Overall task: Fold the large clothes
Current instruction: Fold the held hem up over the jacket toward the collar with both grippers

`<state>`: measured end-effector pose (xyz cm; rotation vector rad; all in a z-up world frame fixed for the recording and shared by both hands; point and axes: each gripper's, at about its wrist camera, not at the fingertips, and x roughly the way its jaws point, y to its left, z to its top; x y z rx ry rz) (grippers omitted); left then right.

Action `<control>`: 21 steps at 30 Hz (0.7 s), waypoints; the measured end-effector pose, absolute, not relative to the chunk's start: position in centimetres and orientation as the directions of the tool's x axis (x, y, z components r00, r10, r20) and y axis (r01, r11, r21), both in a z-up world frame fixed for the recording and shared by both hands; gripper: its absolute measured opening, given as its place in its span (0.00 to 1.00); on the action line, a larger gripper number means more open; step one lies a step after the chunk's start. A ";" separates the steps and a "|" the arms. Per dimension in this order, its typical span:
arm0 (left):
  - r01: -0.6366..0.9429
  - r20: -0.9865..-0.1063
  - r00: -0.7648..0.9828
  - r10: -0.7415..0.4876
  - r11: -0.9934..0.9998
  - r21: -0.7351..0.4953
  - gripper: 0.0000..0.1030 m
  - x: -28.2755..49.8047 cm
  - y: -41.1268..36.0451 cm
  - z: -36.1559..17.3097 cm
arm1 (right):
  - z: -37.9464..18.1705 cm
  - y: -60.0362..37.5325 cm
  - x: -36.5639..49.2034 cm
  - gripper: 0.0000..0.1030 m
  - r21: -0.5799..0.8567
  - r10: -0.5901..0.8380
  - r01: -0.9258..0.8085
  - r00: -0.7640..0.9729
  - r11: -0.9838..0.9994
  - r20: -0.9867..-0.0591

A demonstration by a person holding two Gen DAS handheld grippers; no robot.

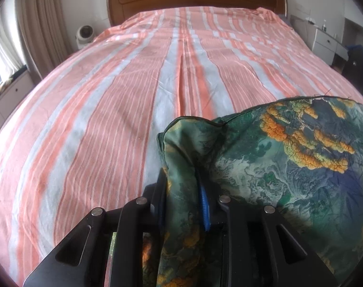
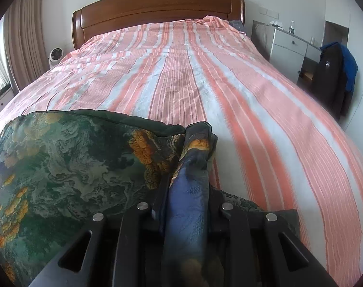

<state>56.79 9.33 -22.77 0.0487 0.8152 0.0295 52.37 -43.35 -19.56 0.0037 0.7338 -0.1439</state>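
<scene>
**Printed cloth bunched in both my grippers over the striped bed**

Black linkage arms with silver pins fill the bottom of each wrist view, and between them runs a bunched fold of the printed garment, a thin, slightly glossy cloth in greens and blues with orange-yellow clusters and a dark piped hem.

My left gripper has a green twist of that cloth standing up between its fingers; a blue pad shows on the right-hand finger beside the fold. The jaws stand a little apart, and I cannot tell whether the pads press on the fabric or only flank it. From here the rest of the garment billows away to the right, puffed and rounded.

My right gripper has a blue-grey roll of the same cloth between its fingers, again with a narrow gap, and again I cannot tell if it is pinched. In this view the garment spreads to the left.

So the cloth spans between my two grippers, low over the near end of the bed sheet, a crinkled cotton in salmon, white and pale grey stripes.

Beyond stands a curved wooden headboard. Only the right view shows clearly the dark and blue jacket by the white drawers.
</scene>
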 end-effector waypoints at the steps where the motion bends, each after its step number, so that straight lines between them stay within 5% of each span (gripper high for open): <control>1: -0.009 -0.725 0.686 0.053 0.998 0.065 0.25 56.8 9.1 -22.8 | -19.6 -43.4 52.4 0.24 -0.042 -0.126 0.132 0.735 0.990 -0.666; 21: -0.029 -0.706 0.697 0.125 0.989 0.147 0.30 56.5 8.5 -22.8 | -19.6 -43.7 52.4 0.28 -0.029 -0.119 0.134 0.739 0.991 -0.663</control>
